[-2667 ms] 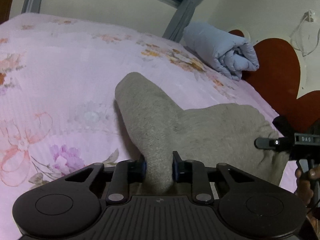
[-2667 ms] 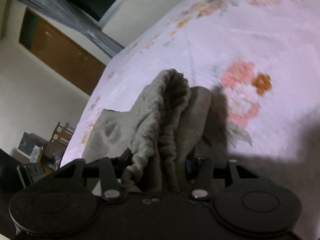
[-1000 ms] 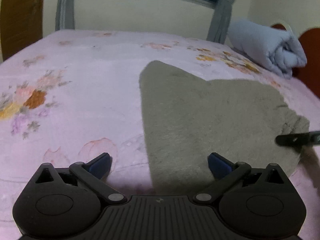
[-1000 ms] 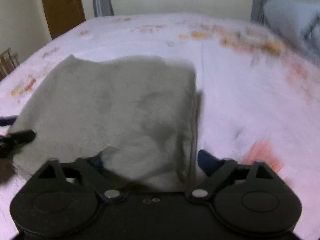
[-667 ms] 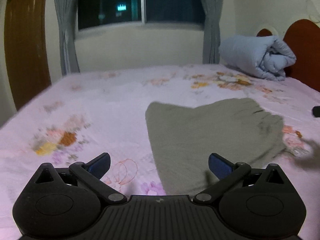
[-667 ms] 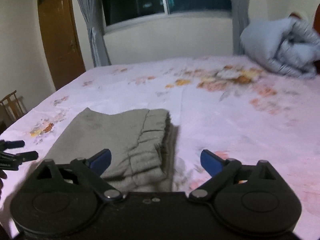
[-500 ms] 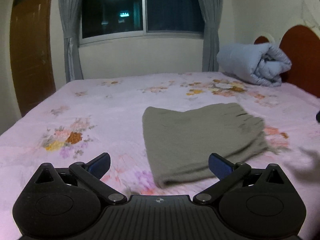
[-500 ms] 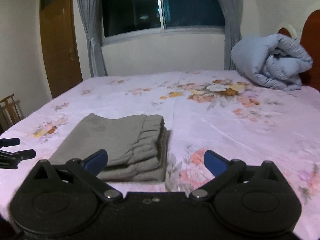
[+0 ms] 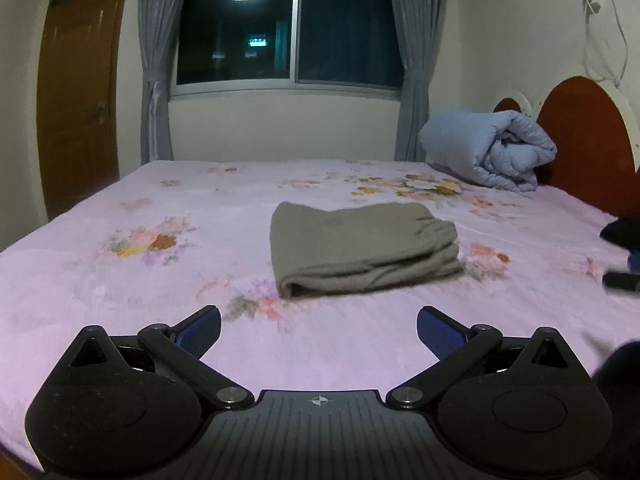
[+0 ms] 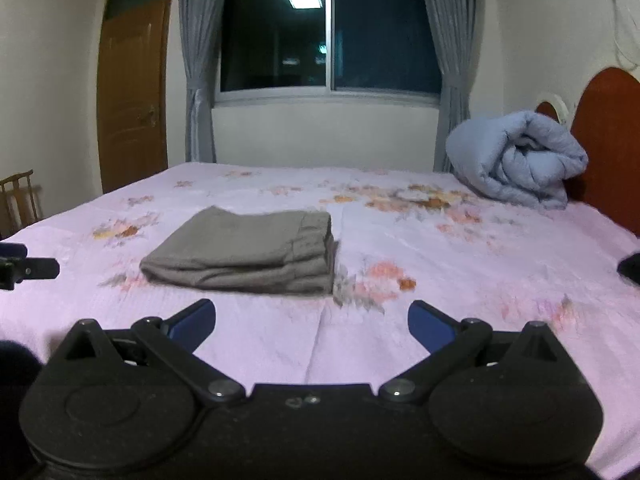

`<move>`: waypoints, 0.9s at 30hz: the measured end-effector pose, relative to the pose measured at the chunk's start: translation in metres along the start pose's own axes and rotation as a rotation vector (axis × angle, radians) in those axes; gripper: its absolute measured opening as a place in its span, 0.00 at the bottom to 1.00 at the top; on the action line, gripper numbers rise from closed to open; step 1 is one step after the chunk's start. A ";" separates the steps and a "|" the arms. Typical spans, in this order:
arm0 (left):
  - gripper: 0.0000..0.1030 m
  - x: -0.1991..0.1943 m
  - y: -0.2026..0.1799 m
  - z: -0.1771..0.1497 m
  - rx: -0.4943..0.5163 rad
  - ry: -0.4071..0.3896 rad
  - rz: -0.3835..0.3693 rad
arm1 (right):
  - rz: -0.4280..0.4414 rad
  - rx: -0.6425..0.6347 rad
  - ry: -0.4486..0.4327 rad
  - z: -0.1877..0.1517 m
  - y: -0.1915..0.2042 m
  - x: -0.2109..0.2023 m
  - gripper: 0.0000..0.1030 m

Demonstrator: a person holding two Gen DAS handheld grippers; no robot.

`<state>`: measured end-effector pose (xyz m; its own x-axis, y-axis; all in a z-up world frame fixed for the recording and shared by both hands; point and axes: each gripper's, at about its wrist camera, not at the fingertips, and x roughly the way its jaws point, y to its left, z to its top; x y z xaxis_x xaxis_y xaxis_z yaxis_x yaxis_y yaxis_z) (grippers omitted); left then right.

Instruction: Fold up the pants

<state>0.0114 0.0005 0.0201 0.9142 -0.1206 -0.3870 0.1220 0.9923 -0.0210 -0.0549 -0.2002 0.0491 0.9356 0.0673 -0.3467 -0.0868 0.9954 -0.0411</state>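
Pants point(image 9: 360, 246), soft grey layered rectangle on floral sheet point(image 9: 120, 300); both grippers point(image 9: 319, 330) point(image 10: 312, 322) wide, empty.

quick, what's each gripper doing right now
Left gripper: open, empty.
Right gripper: open, empty; pants lie folded on the bed.

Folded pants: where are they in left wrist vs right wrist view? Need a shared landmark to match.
Left wrist: folded pants lie centre, slightly right, on the bed.
Right wrist: folded pants lie left of centre on the bed.
Shared landmark: rolled blue quilt, far right by the headboard in both.
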 end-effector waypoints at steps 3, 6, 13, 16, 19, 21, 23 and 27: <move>1.00 -0.012 -0.003 -0.007 0.007 -0.027 0.011 | -0.002 -0.008 -0.032 0.003 0.002 -0.009 0.94; 1.00 -0.013 0.000 -0.008 0.000 -0.032 0.013 | 0.005 0.013 -0.002 -0.003 0.000 -0.003 0.94; 1.00 -0.014 0.003 -0.009 -0.022 -0.065 0.001 | 0.012 0.064 -0.019 -0.007 -0.008 -0.001 0.94; 1.00 -0.013 0.004 -0.009 -0.022 -0.064 -0.004 | 0.005 0.048 -0.020 -0.008 -0.005 0.000 0.94; 1.00 -0.011 0.003 -0.008 -0.025 -0.067 -0.004 | 0.007 0.027 -0.010 -0.008 -0.001 0.002 0.94; 1.00 -0.010 0.002 -0.009 -0.027 -0.067 -0.005 | 0.006 0.019 -0.012 -0.008 0.000 0.001 0.94; 1.00 -0.010 0.001 -0.009 -0.027 -0.068 -0.001 | 0.007 0.017 -0.009 -0.008 0.000 0.000 0.94; 1.00 -0.009 0.000 -0.009 -0.030 -0.070 -0.002 | 0.006 0.019 -0.007 -0.008 -0.001 0.000 0.94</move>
<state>-0.0008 0.0015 0.0154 0.9389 -0.1228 -0.3214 0.1126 0.9924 -0.0500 -0.0577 -0.2013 0.0422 0.9373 0.0735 -0.3407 -0.0858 0.9961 -0.0212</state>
